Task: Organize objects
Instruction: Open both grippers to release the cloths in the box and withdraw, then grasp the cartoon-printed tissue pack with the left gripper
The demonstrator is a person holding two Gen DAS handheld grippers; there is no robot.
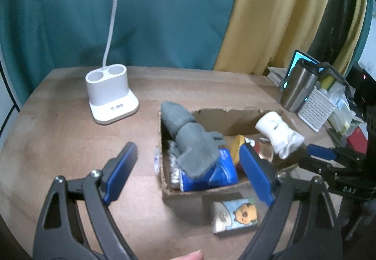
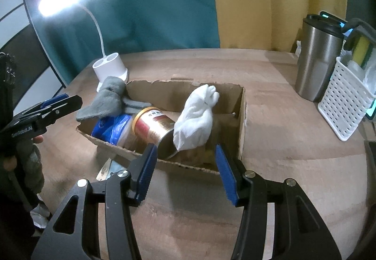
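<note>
Table (image 1: 70, 142) — cartoon packet (image 1: 235, 216), left-view only

"das" shows on the right gripper (image 1: 312, 156); "genrobot.ai" on the left gripper (image 2: 58, 104).

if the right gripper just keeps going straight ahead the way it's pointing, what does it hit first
Most likely the near wall of the cardboard box, which lies directly ahead of the open right gripper. If it passes above that wall, the white sock inside comes next. Depth is hard to judge.
</note>
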